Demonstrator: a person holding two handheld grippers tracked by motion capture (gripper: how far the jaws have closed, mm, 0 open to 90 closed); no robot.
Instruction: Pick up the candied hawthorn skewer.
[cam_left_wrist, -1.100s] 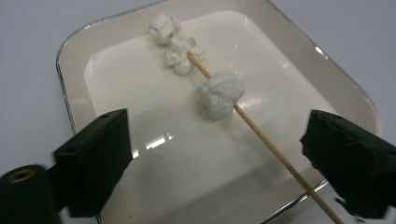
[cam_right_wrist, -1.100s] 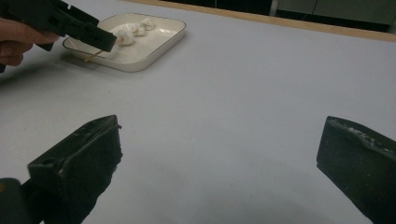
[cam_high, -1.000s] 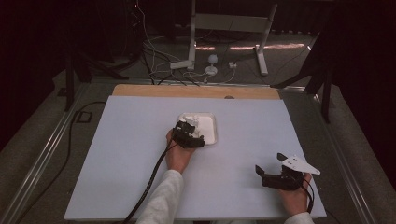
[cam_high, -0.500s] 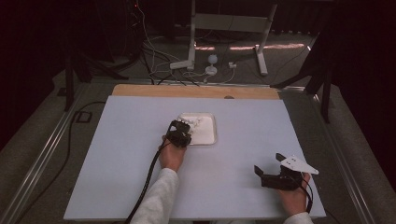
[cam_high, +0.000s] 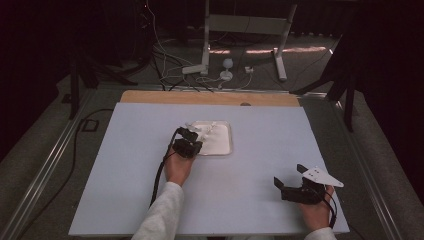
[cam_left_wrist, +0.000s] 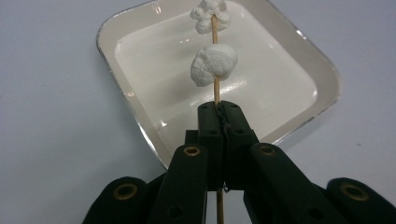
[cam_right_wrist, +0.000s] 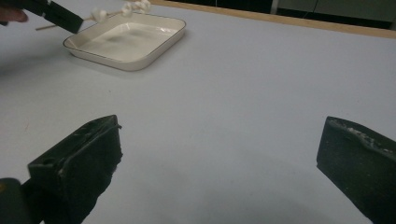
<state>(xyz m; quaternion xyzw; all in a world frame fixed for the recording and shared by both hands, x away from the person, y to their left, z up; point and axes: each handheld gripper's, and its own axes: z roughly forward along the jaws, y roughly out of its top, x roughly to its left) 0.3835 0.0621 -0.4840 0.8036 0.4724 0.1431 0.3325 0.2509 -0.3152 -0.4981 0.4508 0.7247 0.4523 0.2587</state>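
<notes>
a: high view first?
b: left gripper (cam_high: 192, 136) sits at the near-left edge of the white tray (cam_high: 225, 150) on the pale table (cam_high: 125, 175); right gripper (cam_high: 290, 175) rests near the right corner, well apart.
a: left gripper view?
b: its jaws are clamped on a wooden skewer (cam_left_wrist: 216, 91) (two marshmallows (cam_left_wrist: 214, 64) threaded on it), held above the tray (cam_left_wrist: 299, 70).
a: right gripper view?
b: its jaws stand wide, nothing between them; the skewer (cam_right_wrist: 88, 17) hangs over the tray's far-left rim (cam_right_wrist: 140, 63).
</notes>
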